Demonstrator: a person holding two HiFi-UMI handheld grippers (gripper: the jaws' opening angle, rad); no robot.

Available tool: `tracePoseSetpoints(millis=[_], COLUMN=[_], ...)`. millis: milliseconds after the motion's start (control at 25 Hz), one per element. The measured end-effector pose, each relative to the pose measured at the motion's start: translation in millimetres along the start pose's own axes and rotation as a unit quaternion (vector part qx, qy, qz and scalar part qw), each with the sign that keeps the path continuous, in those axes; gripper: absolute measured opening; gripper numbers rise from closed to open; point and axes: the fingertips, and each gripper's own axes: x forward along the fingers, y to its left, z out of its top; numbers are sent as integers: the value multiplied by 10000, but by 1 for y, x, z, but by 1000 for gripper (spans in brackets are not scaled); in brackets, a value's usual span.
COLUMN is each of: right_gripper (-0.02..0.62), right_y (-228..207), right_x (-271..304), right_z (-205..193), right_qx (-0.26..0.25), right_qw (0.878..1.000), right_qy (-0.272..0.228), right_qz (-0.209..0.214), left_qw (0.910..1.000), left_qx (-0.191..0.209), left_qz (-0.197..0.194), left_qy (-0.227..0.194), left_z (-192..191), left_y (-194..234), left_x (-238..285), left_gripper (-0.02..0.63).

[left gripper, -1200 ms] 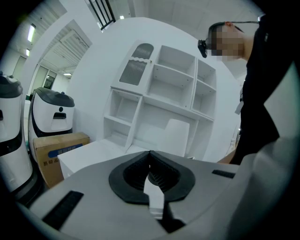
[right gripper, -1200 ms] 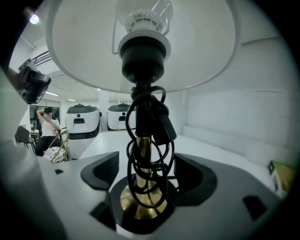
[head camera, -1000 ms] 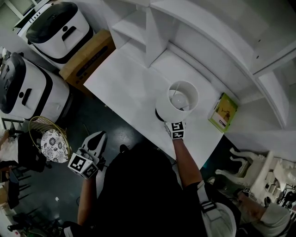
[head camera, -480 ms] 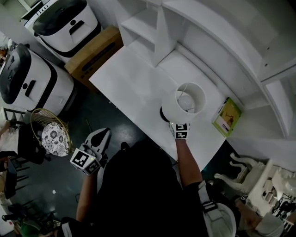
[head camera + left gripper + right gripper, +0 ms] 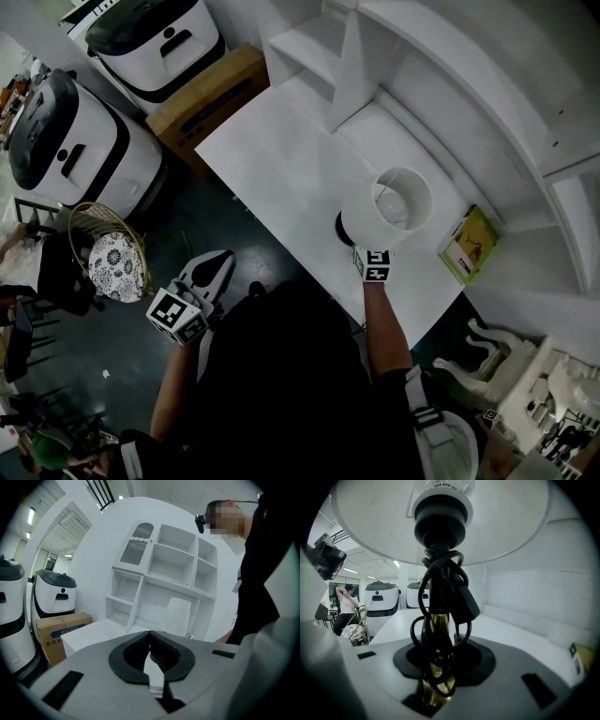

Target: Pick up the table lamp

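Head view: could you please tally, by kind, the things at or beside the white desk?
table lamp: 1
green book: 1
cardboard box: 1
white machines: 2
Total: 5

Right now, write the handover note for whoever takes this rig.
Right gripper: shut on the lamp by its stem, with the cord wound round it.
Left gripper: shut, empty, held low beside the table.
Lamp: upright, near the table's front edge.
Done: grasp.
To do: lift. I cannot tell whether it is off the table.
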Motion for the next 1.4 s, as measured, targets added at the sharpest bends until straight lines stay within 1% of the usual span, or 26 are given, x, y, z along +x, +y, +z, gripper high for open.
tracePoseSetpoints(millis=[120, 280, 400, 520, 880, 1160, 1400], right_gripper=[126, 124, 123, 121, 118, 117, 117], right_y=[1, 1, 0, 2, 2, 3, 6], right_x=[-1, 0, -1, -1, -2, 0, -3], right_z=[1, 3, 2, 3, 2, 12, 21], right_qx=[-5, -16, -19, -19, 22, -1, 9], right_qw=[10000, 10000, 10000, 10000, 10000, 9999, 9999], right_qy=[-13, -66, -79, -83, -60, -116, -104], right_qz=[28, 41, 5, 2, 13, 27, 61], left_qw=[9997, 9995, 9995, 9997, 9994, 9994, 9997], left_qx=[176, 281, 270, 257, 301, 306, 222], left_qz=[54, 65, 39, 2, -12, -51, -19], left_qy=[155, 149, 171, -28, 190, 183, 75], left_z=[-4, -3, -2, 6, -3, -2, -1], left_y=[3, 2, -1, -3, 0, 2, 7], left_x=[-2, -3, -3, -3, -1, 0, -4], left_gripper=[11, 11, 11, 11, 11, 11, 11])
